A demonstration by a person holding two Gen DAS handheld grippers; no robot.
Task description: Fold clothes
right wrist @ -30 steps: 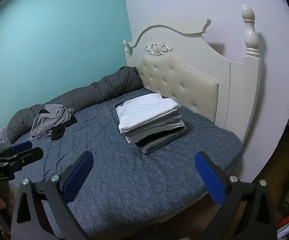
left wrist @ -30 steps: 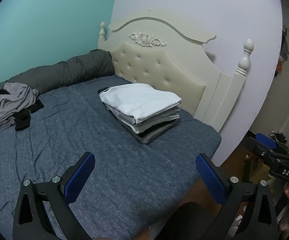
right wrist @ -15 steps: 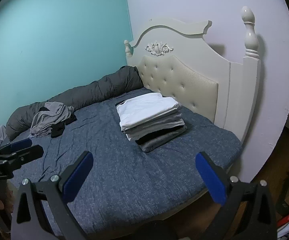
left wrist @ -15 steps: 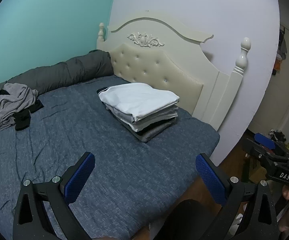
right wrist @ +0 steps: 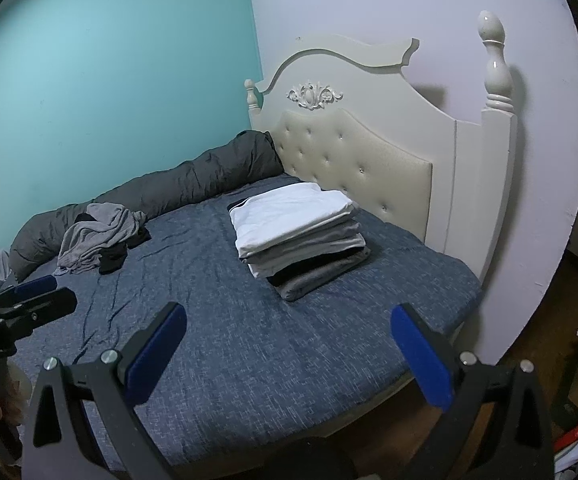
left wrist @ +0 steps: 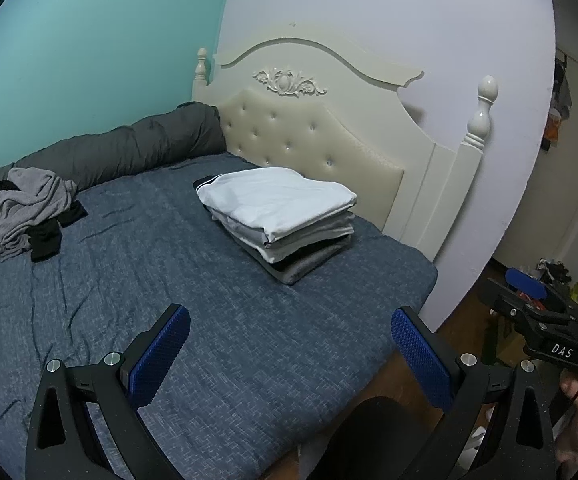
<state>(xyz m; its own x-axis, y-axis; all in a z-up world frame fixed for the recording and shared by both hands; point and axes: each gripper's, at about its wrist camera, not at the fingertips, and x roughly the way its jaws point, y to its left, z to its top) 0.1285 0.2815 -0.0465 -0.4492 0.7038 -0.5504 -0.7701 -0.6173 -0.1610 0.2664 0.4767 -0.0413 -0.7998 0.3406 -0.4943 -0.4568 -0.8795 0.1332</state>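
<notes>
Both tongs, left [left wrist: 289, 356] and right [right wrist: 289, 354], have been drawn back, spread apart, empty; the crumpled grey garment heap [left wrist: 21, 212] far left is judged next.

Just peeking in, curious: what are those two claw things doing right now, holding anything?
Left gripper: open, holding nothing, above the bed.
Right gripper: open, holding nothing, also above the bed.

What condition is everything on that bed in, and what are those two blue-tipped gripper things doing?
Stack of clothes: folded, piled neatly near the headboard.
Grey garment: crumpled, unfolded, lying on black clothing.
Dark duvet: rolled along the wall.
Left gripper: open, empty.
Right gripper: open, empty.
</notes>
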